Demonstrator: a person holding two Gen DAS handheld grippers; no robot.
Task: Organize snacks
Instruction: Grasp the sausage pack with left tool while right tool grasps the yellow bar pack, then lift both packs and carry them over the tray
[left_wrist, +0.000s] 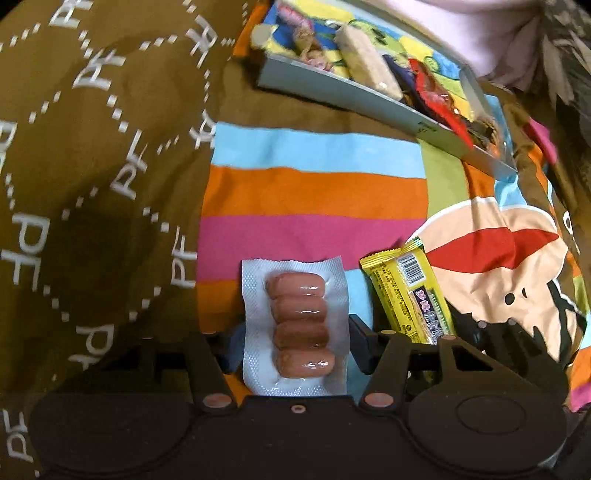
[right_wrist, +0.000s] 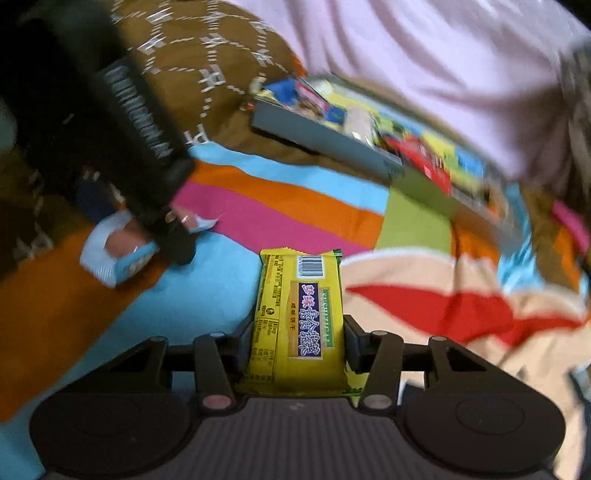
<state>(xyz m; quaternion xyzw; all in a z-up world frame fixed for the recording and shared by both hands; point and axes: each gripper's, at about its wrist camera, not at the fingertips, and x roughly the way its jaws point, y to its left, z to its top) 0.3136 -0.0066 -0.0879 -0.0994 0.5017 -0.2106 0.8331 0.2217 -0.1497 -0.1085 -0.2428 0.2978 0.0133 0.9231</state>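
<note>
- While both grippers grip snacks, left gripper has its fingers pressed on either side of the sausage pack, a white-backed blister with four small sausages in a row, lengthwise between the fingers.
- Right gripper: fingers clamped on the yellow biscuit packet, barcode end pointing away, near end back by the gripper body.
- Both snacks sit low over the colourful striped bedspread; can't tell if they touch it.
- Left wrist view: yellow packet just right of the sausage pack, right gripper's dark fingers on its lower end.
- Right wrist view: left gripper to the upper left, blurred, with the sausage pack in it.
- Farther back: shallow grey box lying on the bedspread, holding several wrapped snacks, including a pale bar and a red packet.
- Brown fabric with white "PF" lettering left of the stripes.
- Pale pink cloth behind the box.
</note>
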